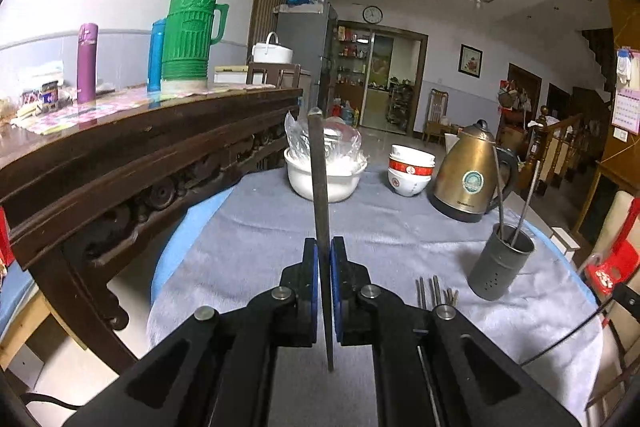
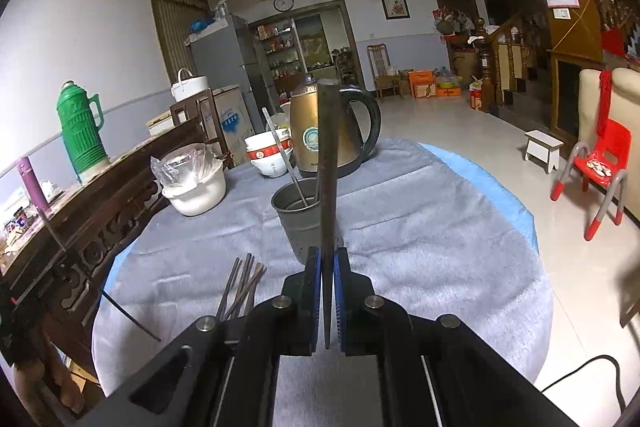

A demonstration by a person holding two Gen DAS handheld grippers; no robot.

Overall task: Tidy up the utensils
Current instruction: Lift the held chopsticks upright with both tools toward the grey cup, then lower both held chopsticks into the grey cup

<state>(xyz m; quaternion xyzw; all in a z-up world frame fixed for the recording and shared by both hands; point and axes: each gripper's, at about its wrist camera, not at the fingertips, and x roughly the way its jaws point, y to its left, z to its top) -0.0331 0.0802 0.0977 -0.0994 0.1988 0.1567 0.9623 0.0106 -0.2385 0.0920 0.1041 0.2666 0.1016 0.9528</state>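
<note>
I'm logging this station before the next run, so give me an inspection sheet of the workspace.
Surface: round table under grey cloth.
Job's things: grey holder upright with two chopsticks; loose chopsticks lying on cloth.
Clutter: kettle, stacked bowls, white basin.
Grippers: left gripper and right gripper each shut on one chopstick.
Cables: black cable at table edge.
Surroundings: wooden sideboard, green thermos, red chair.

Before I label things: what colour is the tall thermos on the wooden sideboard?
Green thermos, clearest in the left wrist view.
</note>
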